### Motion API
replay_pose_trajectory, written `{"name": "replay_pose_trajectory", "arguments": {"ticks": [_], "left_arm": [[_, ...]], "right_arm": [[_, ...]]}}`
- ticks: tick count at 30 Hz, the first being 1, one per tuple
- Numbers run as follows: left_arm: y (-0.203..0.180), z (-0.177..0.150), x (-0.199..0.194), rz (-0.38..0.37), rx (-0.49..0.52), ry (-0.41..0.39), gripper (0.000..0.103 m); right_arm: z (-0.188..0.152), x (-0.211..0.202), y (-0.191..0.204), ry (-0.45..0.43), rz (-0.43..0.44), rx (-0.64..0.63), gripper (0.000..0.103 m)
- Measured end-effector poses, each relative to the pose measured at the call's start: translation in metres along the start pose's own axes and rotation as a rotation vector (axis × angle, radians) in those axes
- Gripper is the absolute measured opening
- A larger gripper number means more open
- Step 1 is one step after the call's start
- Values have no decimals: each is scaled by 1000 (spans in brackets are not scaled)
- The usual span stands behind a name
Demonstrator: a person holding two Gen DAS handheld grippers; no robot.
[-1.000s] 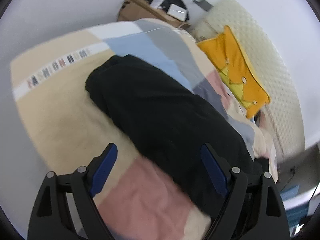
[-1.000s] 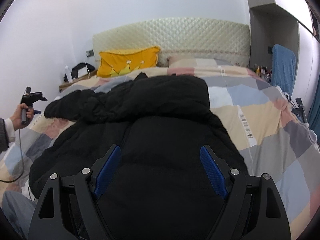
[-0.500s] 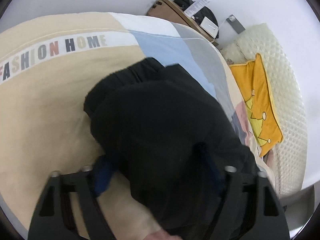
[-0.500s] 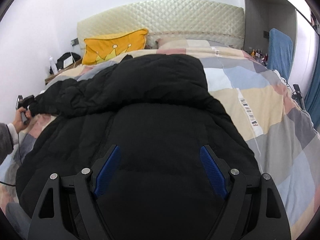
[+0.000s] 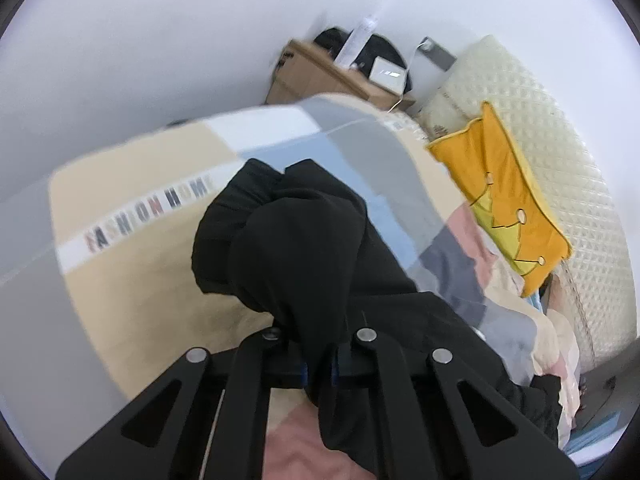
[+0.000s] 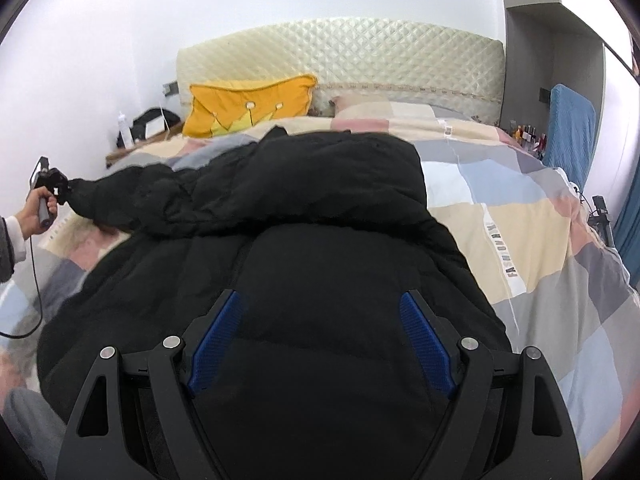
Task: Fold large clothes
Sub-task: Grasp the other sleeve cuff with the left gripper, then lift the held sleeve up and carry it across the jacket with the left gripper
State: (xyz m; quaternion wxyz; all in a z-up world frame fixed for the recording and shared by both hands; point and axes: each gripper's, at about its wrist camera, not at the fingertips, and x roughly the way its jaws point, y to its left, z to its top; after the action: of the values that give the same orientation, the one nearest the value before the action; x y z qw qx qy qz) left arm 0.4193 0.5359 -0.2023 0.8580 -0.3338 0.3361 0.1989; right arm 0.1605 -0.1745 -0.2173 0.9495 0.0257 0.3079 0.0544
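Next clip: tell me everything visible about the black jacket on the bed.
The black jacket is a big, puffy quilted garment with a matte fabric, spread across a patchwork quilt on the bed, its body running toward the yellow pillow. One sleeve stretches to the side, raised off the quilt, its end pinched in the shut jaws of the left gripper. The right gripper hovers open above the near part, gripping nothing.
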Motion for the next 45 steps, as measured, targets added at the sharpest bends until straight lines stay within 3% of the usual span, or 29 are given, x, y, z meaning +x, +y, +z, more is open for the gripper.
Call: {"name": "replay_pose_trajectory", "arguments": {"ticks": [7,10,23,31,36,40,45], "left_arm": [[-35,3,-73,-19,104,-58,6],[-49,2,-102,-30,133,-76,5],[-152,-22,-227,-85,321,-182,5],[-227,-44,-281,-119,412,-243,4],[-282,-77,-304,-166,497,-253,4],[-332,-115,-316,-253,587,-238,4],[-391,-172,-310,-318,695,-195,4]], "right_arm": [[1,-16,-10,-42,11,35,88],[0,-25,-11,-67,3,25,103],[-2,-61,-32,-155,26,28,103],[3,-72,-51,-201,27,15,103],[6,-79,-71,-233,19,50,103],[7,-82,-87,-242,19,86,103],[9,-87,-98,-252,7,105,103]]}}
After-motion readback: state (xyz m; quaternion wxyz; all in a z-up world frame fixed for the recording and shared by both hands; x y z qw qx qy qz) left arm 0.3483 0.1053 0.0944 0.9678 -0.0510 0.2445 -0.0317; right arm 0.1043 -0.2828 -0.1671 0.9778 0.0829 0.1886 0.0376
